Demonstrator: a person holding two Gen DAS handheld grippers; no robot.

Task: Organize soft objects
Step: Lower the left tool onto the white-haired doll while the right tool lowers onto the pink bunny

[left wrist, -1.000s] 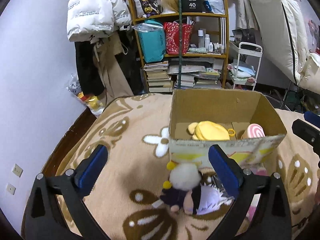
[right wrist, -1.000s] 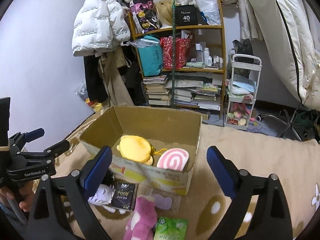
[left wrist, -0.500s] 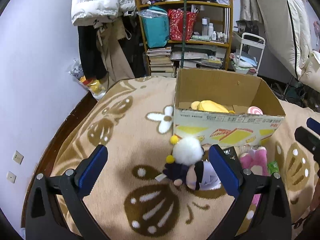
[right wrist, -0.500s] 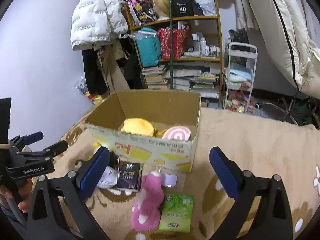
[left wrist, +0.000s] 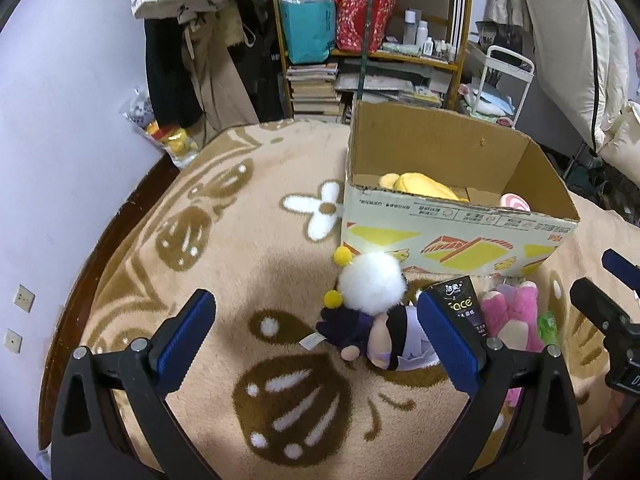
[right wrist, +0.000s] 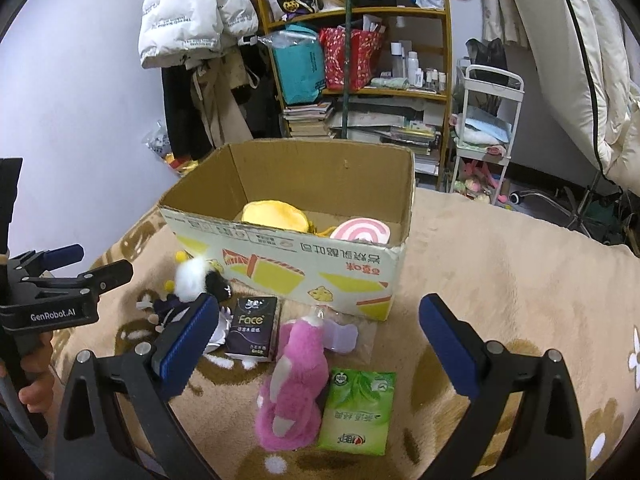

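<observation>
An open cardboard box (left wrist: 452, 236) (right wrist: 304, 264) stands on the tan blanket and holds a yellow plush (right wrist: 276, 216) and a pink swirl plush (right wrist: 362, 234). In front of it lie a doll with a white pompom (left wrist: 372, 288) (right wrist: 192, 276), a pink plush (right wrist: 292, 380) (left wrist: 508, 312), a black tissue pack (right wrist: 252, 328) (left wrist: 460, 304) and a green tissue pack (right wrist: 356, 412). My left gripper (left wrist: 316, 340) is open, just in front of the doll. My right gripper (right wrist: 320, 344) is open above the pink plush.
A cluttered wooden shelf (right wrist: 360, 80) with books and bags stands behind the box. Coats (right wrist: 192, 12) hang at the left. A white cart (right wrist: 488, 120) stands at the right. The bed's wooden edge (left wrist: 120, 220) runs along the left wall.
Both grippers have pulled back and risen away from the box. More of the blanket and the items in front of the box now show. Both stay open.
</observation>
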